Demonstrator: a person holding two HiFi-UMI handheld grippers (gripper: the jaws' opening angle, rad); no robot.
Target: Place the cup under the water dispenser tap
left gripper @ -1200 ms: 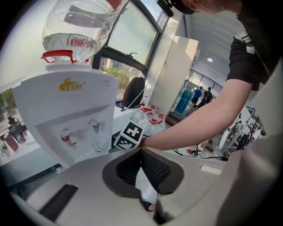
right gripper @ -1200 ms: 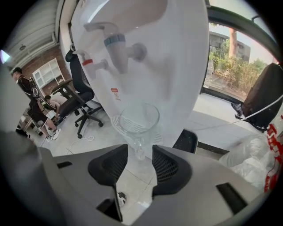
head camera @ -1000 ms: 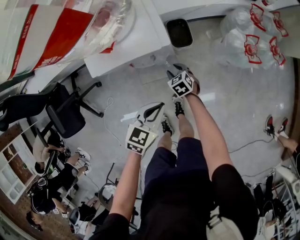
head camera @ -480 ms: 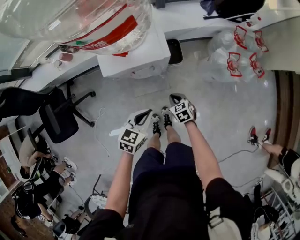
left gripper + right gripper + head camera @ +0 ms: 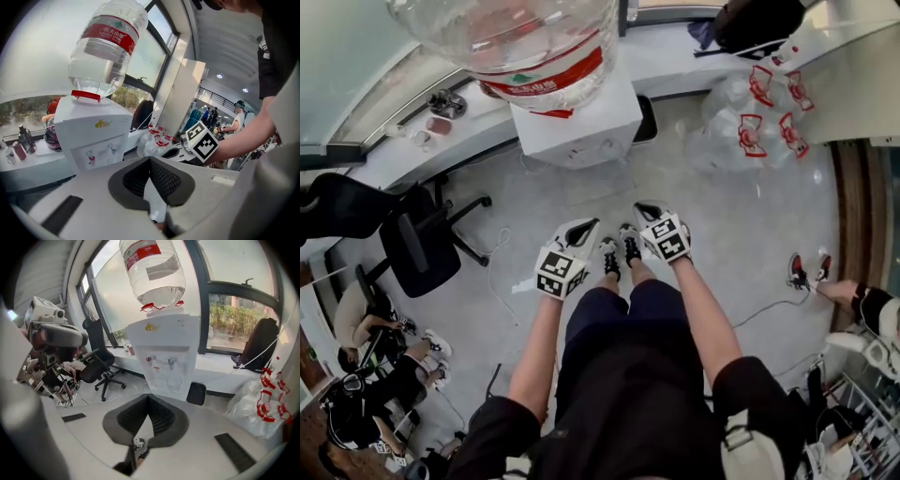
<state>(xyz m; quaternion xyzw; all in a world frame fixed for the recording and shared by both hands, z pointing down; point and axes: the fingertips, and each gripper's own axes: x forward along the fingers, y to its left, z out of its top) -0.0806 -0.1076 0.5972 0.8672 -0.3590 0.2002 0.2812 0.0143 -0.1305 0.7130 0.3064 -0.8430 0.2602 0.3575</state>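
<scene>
A clear cup (image 5: 174, 382) stands in the alcove of the white water dispenser (image 5: 166, 352), below its right-hand tap (image 5: 171, 362). In the head view the dispenser (image 5: 577, 127) carries a big water bottle (image 5: 520, 37), and the cup is hidden there. My right gripper (image 5: 148, 397) is shut and empty, well back from the dispenser; the head view shows it (image 5: 647, 214) above my shoes. My left gripper (image 5: 149, 159) is also shut on nothing, and it (image 5: 581, 230) hovers beside the right one. The left gripper view shows the dispenser (image 5: 91, 136) from its left side.
A black bin (image 5: 645, 117) stands right of the dispenser. Clear bags with red print (image 5: 764, 108) lie further right. A black office chair (image 5: 417, 248) is at the left, with seated people behind it. A white cable (image 5: 502, 248) trails on the floor.
Both grippers have drawn back from the dispenser towards my body and risen. The head view now shows more of the bottle and the dispenser's front.
</scene>
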